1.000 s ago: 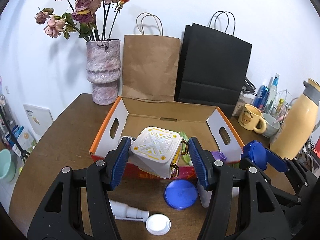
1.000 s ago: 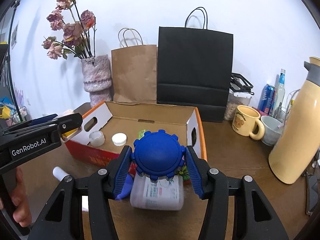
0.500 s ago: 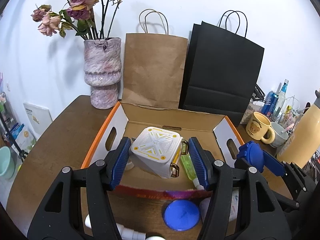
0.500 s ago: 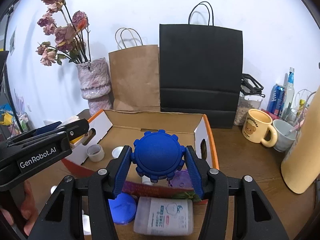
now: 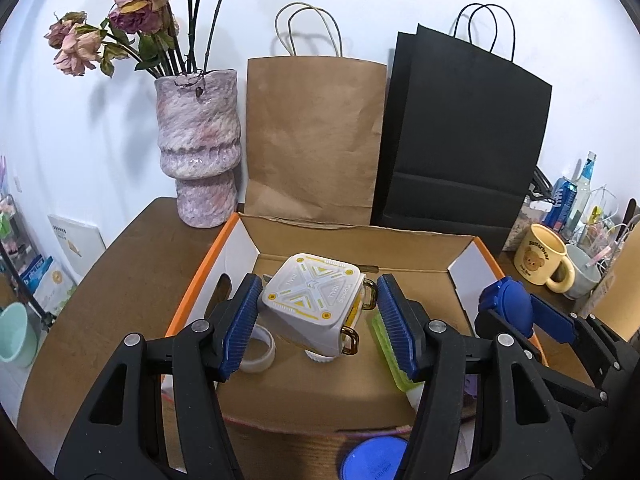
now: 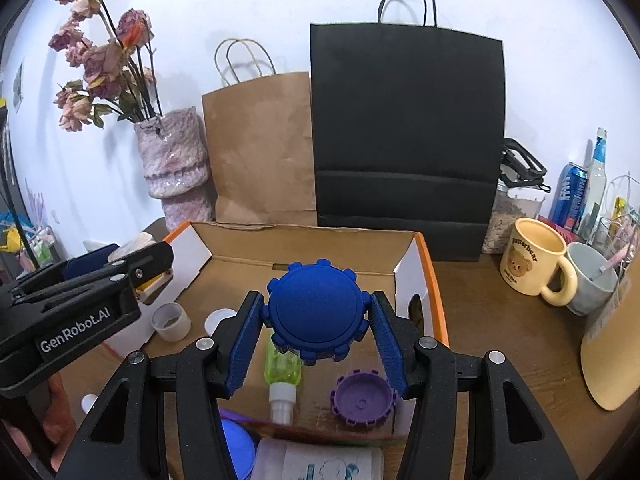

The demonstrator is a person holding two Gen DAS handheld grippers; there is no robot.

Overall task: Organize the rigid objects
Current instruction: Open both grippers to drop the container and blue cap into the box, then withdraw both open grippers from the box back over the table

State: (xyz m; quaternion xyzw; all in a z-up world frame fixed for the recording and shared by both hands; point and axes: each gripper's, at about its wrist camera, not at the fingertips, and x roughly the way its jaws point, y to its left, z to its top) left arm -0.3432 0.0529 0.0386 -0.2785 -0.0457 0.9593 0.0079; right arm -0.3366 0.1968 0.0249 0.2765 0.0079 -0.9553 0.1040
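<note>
The left gripper (image 5: 316,320) clenches a white cube-shaped box (image 5: 314,302) above the cardboard box (image 5: 360,240); the right gripper (image 6: 316,338) clenches a blue toothed lid (image 6: 316,314) over that same box

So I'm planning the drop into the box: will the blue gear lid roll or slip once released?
The blue gear lid looks stiff, probably light plastic. Its toothed rim gives the right gripper purchase, so slipping seems unlikely. Held on edge over the box, it may wobble, then likely tip flat.
</note>
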